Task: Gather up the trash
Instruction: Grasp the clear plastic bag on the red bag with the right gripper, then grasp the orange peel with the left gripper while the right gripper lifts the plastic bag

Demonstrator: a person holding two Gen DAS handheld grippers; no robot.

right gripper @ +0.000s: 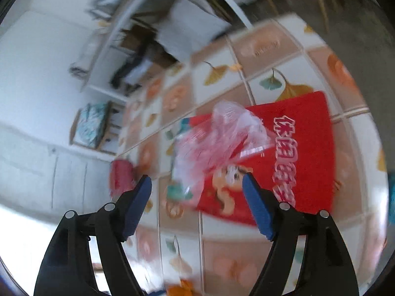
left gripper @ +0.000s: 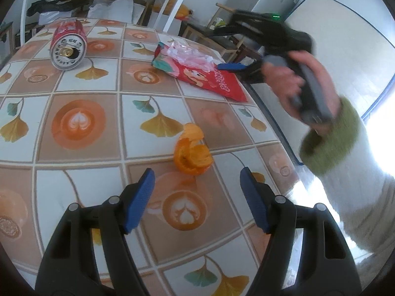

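**Trash still all over the patterned table**

While the left gripper (left gripper: 197, 197) hangs over the near end of the table (left gripper: 81, 177), its blue pads are spread wide with nothing between them, just tablecloth underneath. Using the orange peel (left gripper: 191, 151) as the landmark: it sits curled up just beyond those open fingertips, not touching them. Further out from the peel, toward the table's far right edge, there's the red snack bag (left gripper: 212, 80) lying flat with a crumpled clear plastic wrapper (left gripper: 190, 55) on top of it. Way off to the far left of the peel is a red can (left gripper: 69, 45) tipped on its side, end facing the camera.

The right gripper (right gripper: 197, 202) is pretty blurry, but its jaws are clearly apart too and empty, poised above the wrapper and bag. From the left camera you can see the person's hand (left gripper: 293, 81) on that gripper's handle, green fuzzy cuff (left gripper: 333, 140) at the wrist, out past the table's right edge from the peel.
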